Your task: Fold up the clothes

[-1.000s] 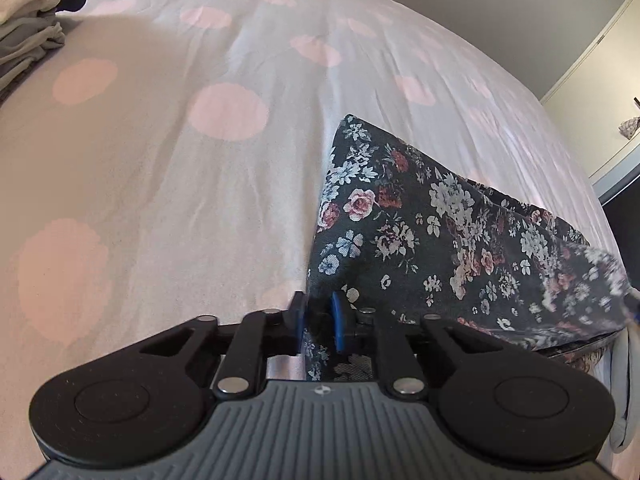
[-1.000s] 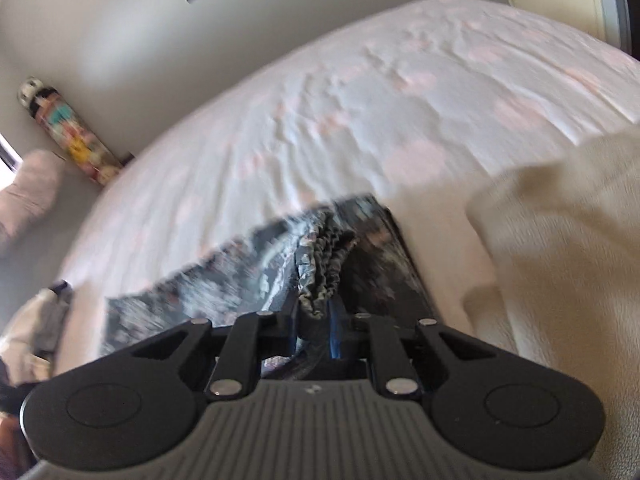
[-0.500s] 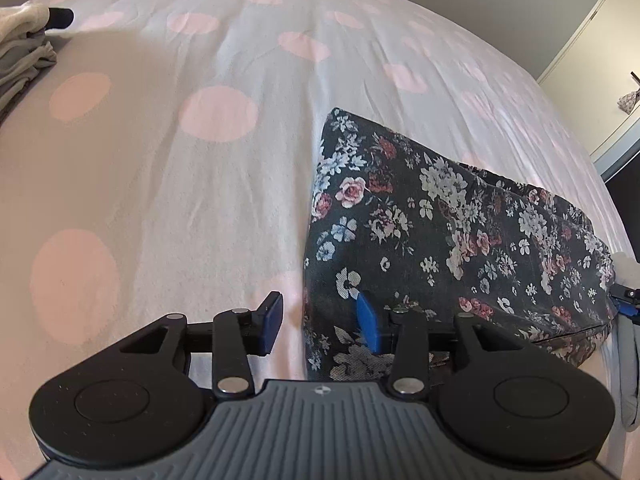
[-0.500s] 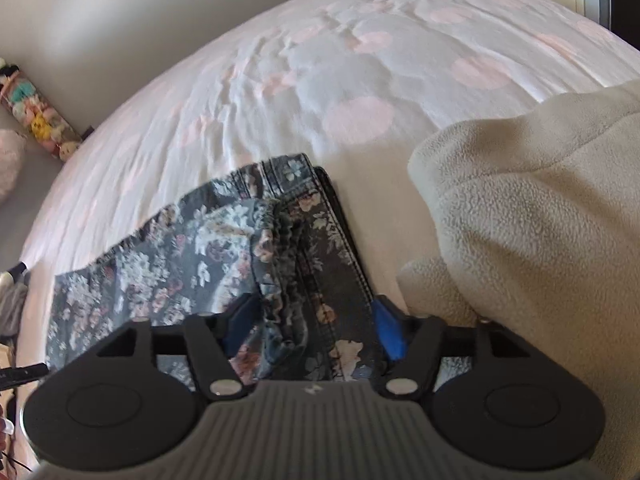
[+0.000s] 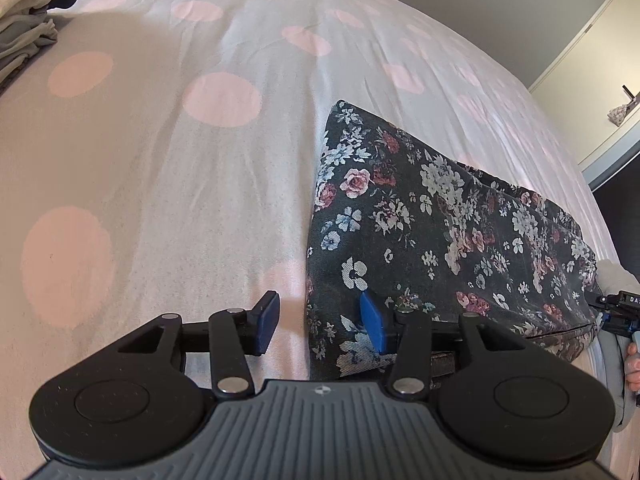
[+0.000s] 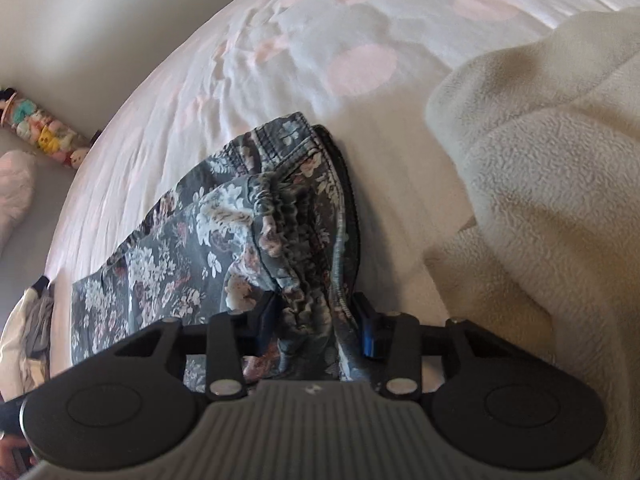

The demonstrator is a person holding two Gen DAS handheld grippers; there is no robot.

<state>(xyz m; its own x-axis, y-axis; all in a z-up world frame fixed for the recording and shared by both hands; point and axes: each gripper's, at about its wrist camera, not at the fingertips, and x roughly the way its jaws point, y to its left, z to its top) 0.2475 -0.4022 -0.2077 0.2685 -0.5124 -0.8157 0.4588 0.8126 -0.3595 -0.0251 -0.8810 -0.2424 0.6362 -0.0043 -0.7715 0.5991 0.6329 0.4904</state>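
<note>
Trousers [image 5: 420,216] lie folded on the bed [image 5: 180,168], beside a fleece [image 6: 552,168]. Your left gripper [image 5: 320,320] is opening, jaws apart astride the hem edge, no grip. Your right gripper [image 6: 316,320] is closing around the bunched waistband, pads not yet pressing.

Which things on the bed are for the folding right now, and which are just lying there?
For the folding:
- flowery dark trousers
- left gripper, opening
- right gripper, closing around the waistband

Just lying about:
- cream fleece
- grey clothes pile
- plush toys
</note>
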